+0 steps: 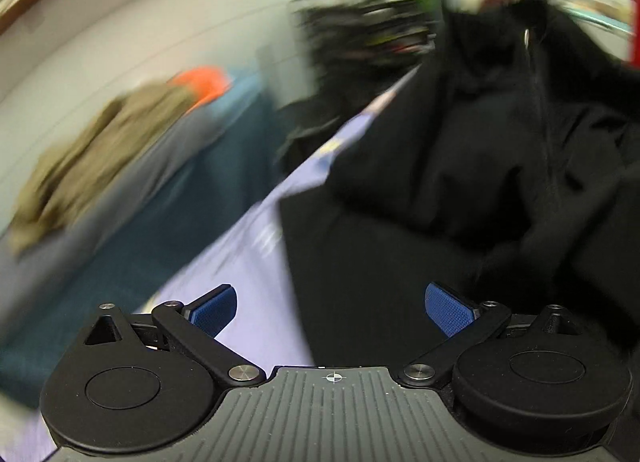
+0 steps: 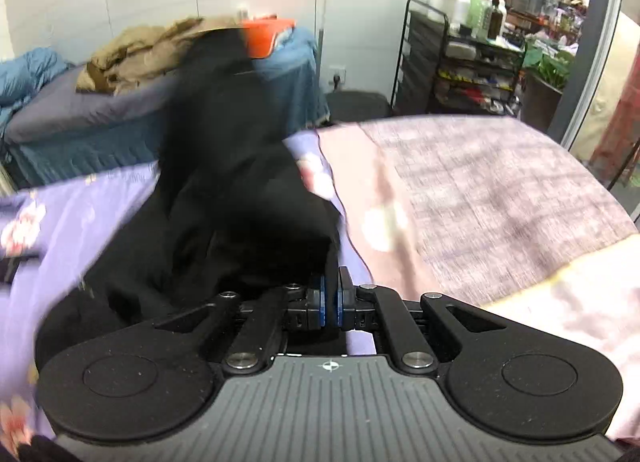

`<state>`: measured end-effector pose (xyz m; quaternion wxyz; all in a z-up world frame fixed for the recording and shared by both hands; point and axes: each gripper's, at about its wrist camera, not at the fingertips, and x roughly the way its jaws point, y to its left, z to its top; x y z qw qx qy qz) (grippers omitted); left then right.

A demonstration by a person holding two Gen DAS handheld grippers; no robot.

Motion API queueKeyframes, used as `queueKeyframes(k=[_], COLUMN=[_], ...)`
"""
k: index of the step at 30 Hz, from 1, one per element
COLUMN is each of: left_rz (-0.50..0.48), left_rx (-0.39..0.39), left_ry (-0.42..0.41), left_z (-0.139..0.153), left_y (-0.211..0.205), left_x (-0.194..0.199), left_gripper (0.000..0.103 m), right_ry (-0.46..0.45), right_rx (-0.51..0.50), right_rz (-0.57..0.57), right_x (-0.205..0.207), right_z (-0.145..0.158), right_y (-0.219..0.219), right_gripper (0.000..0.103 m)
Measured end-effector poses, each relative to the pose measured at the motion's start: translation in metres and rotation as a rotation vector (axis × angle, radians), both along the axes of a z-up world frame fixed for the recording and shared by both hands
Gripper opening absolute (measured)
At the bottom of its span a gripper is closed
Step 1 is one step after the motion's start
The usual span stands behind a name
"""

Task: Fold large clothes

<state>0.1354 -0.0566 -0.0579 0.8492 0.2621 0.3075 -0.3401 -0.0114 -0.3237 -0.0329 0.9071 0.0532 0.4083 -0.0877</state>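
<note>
A large black garment (image 1: 460,166) lies crumpled on a lilac flowered bedsheet (image 1: 256,246). My left gripper (image 1: 332,308) is open and empty, its blue pads (image 1: 212,312) spread wide just above the garment's left edge. In the right wrist view the same black garment (image 2: 224,198) rises from the sheet (image 2: 76,214) in a lifted fold. My right gripper (image 2: 331,294) is shut on the garment's edge, the cloth pinched between its blue pads (image 2: 320,302). The left wrist view is blurred by motion.
A second bed (image 2: 80,118) with a blue skirt stands behind, with a tan garment (image 2: 148,50) and an orange box (image 2: 268,36) on it. A pink-grey blanket (image 2: 480,190) covers the right of the near bed. A black shelf cart (image 2: 460,62) stands at the back right.
</note>
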Motion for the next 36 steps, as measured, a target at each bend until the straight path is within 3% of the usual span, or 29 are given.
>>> queueKeyframes(k=[3, 8, 10, 12, 15, 17, 20, 21, 22, 23, 24, 29, 33, 36], left_rz=[-0.062, -0.063, -0.015, 0.062, 0.168, 0.233, 0.296, 0.308, 0.311, 0.299, 0.293, 0.264, 0.142, 0.094], left_rx=[-0.015, -0.071, -0.076, -0.098, -0.167, -0.23, -0.333, -0.326, -0.32, -0.333, -0.352, -0.488, -0.525, -0.646], left_ry=[0.024, 0.157, 0.239, 0.343, 0.57, 0.65, 0.651, 0.644, 0.645, 0.669, 0.684, 0.623, 0.419, 0.342], left_z=[-0.003, -0.023, -0.038, -0.053, -0.084, -0.095, -0.093, -0.092, -0.09, -0.088, -0.084, -0.029, 0.047, 0.102], left_y=[-0.05, -0.123, -0.148, -0.168, -0.178, -0.178, -0.179, -0.182, -0.181, -0.179, -0.178, -0.148, -0.125, -0.085], left_x=[0.032, 0.088, 0.107, 0.12, 0.14, 0.144, 0.134, 0.132, 0.13, 0.129, 0.128, 0.102, 0.052, 0.011], left_gripper=[0.103, 0.103, 0.103, 0.103, 0.103, 0.103, 0.103, 0.095, 0.079, 0.051, 0.045, 0.035, 0.03, 0.03], right_ry=[0.042, 0.113, 0.126, 0.13, 0.144, 0.157, 0.176, 0.181, 0.183, 0.182, 0.173, 0.079, -0.088, -0.24], right_rx=[0.044, 0.164, 0.246, 0.267, 0.28, 0.318, 0.354, 0.36, 0.369, 0.376, 0.38, 0.408, 0.443, 0.534], right_rz=[-0.037, -0.105, -0.116, -0.078, -0.06, -0.07, -0.07, -0.069, -0.066, -0.064, -0.068, -0.17, -0.259, -0.252], right_x=[-0.021, -0.043, -0.052, -0.055, -0.055, -0.053, -0.047, -0.045, -0.044, -0.04, -0.038, -0.032, -0.028, -0.036], right_z=[-0.013, -0.038, -0.041, -0.045, -0.051, -0.056, -0.064, -0.064, -0.065, -0.063, -0.061, -0.041, 0.004, 0.049], right_y=[-0.005, -0.023, -0.029, -0.027, -0.025, -0.028, -0.032, -0.033, -0.034, -0.035, -0.038, -0.071, -0.102, -0.111], right_gripper=[0.007, 0.007, 0.007, 0.007, 0.007, 0.007, 0.007, 0.007, 0.007, 0.007, 0.007, 0.006, 0.005, 0.005])
